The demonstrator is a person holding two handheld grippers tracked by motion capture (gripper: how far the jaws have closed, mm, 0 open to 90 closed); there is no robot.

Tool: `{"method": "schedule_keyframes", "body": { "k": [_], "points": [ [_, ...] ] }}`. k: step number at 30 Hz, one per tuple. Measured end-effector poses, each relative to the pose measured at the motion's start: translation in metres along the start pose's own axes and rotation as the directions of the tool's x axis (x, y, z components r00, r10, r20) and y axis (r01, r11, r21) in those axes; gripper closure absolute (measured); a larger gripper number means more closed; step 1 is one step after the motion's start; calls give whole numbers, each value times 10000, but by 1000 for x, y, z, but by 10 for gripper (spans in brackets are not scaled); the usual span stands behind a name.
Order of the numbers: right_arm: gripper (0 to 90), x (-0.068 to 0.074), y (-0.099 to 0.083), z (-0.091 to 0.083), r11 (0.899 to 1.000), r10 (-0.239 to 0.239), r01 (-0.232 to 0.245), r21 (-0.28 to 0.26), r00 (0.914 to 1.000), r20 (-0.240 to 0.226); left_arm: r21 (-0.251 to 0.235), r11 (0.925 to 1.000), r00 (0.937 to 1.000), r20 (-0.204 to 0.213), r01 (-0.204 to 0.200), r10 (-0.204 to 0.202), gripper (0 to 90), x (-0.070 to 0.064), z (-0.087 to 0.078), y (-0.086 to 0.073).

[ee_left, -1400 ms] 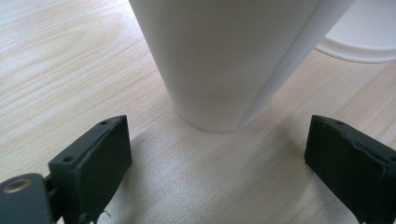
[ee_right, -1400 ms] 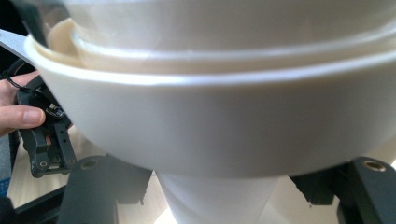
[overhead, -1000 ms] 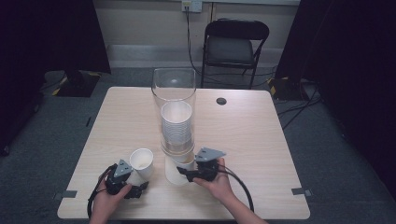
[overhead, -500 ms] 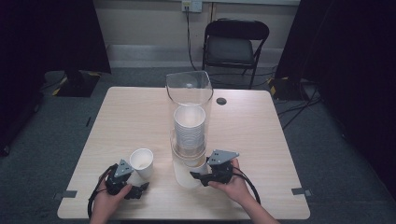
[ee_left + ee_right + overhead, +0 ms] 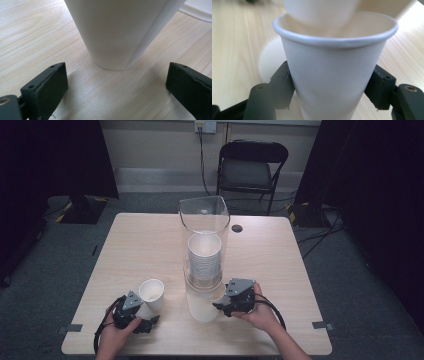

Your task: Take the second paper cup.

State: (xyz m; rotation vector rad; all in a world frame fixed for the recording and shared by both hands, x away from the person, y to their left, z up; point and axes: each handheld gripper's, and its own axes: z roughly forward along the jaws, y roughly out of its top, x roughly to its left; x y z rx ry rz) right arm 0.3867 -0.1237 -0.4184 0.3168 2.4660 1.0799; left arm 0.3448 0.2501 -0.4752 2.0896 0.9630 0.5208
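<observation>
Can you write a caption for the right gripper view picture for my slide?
The right gripper squeezes a white paper cup between its black jaws, right under the cup stack, above the wooden table.

a lab: black curtains (image 5: 60, 155), taped floor cables (image 5: 320, 237), folding chair (image 5: 252, 167).

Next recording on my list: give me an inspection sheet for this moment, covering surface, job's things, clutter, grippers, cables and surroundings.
Surface: light wooden table, with a small dark round spot near its far edge.
Job's things: tall clear plastic dispenser tube holding a stack of white paper cups; one white paper cup standing upright on the table.
Clutter: nothing seen.
Grippers: left gripper open, jaws either side of the standing cup without touching; right gripper shut on a second white paper cup below the tube.
Cables: black cable trails from the left gripper.
Surroundings: black folding chair, grey carpet floor, wall socket.
</observation>
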Motion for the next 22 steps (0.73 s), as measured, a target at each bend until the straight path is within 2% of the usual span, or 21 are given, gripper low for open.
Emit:
{"method": "schedule_keyframes", "body": {
  "k": [1, 2, 3, 4, 7, 9, 10, 11, 13, 15, 16, 17, 18, 20, 21, 22],
  "points": [
    [325, -2, -4, -2, 9993, -218, 209, 314, 9993, 317, 7, 10000, 10000, 4, 6, -6, 35, 0, 0, 0],
    [320, -6, -11, -4, 9989, -197, 174, 434, 9984, 536, 2, 10000, 10000, 0, 0, 0, 35, 0, 0, 0],
    [316, -10, -19, -7, 9991, 347, -360, 202, 9975, 615, 2, 10000, 10000, 2, 2, -2, 35, 0, 0, 0],
    [313, -14, -27, -10, 9933, 1151, -1143, -169, 9915, 613, -4, 10000, 10000, 6, 4, -4, 35, 0, 0, 0],
    [303, -26, -50, -19, 9664, 2494, -2413, -883, 9636, 963, -1, 10000, 10000, -1, 1, -1, 35, 0, 0, 0],
    [290, -32, -60, -23, 9419, 3276, -3162, -1136, 9394, 1011, 7, 10000, 10000, -3, -3, 3, 34, 0, 0, 0],
    [280, -34, -64, -24, 9374, 3434, -3330, -1023, 9325, 1118, 3, 10000, 10000, -3, 1, -1, 34, 0, 0, 0],
    [244, -34, -67, -25, 9429, 3308, -3217, -866, 9349, 1290, 14, 10000, 10000, 3, 7, -7, 34, 0, 0, 0],
    [167, -34, -71, -28, 9399, 3407, -3332, -750, 9305, 1346, 2, 10000, 10000, 6, 5, -5, 34, 0, 0, 0],
    [163, -33, -76, -36, 9348, 3518, -3402, -1022, 9264, 1340, 2, 10000, 10000, -1, -2, 2, 35, 0, 0, 0],
    [148, -32, -79, -41, 9281, 3668, -3526, -1199, 9212, 1297, 14, 10000, 10000, 2, 1, -1, 34, 0, 0, 0],
    [141, -32, -84, -47, 9256, 3749, -3616, -1116, 9165, 1400, 15, 10000, 10000, 5, 8, -8, 34, 0, 0, 0],
    [156, -32, -88, -52, 9284, 3712, -3615, -863, 9135, 1664, 18, 10000, 10000, 6, 5, -5, 34, 0, 0, 0],
    [154, -32, -99, -63, 9206, 3895, -3862, -571, 8984, 2029, 1, 10000, 10000, 8, 6, -6, 34, 0, 0, 0],
    [142, -31, -106, -69, 9211, 3880, -3853, -563, 8965, 2138, 4, 10000, 10000, -2, -3, 3, 34, 0, 0, 0],
    [151, -31, -112, -74, 9158, 4007, -3977, -571, 8938, 2012, 4, 10000, 10000, -2, 0, 0, 34, 0, 0, 0]
  ]
}}
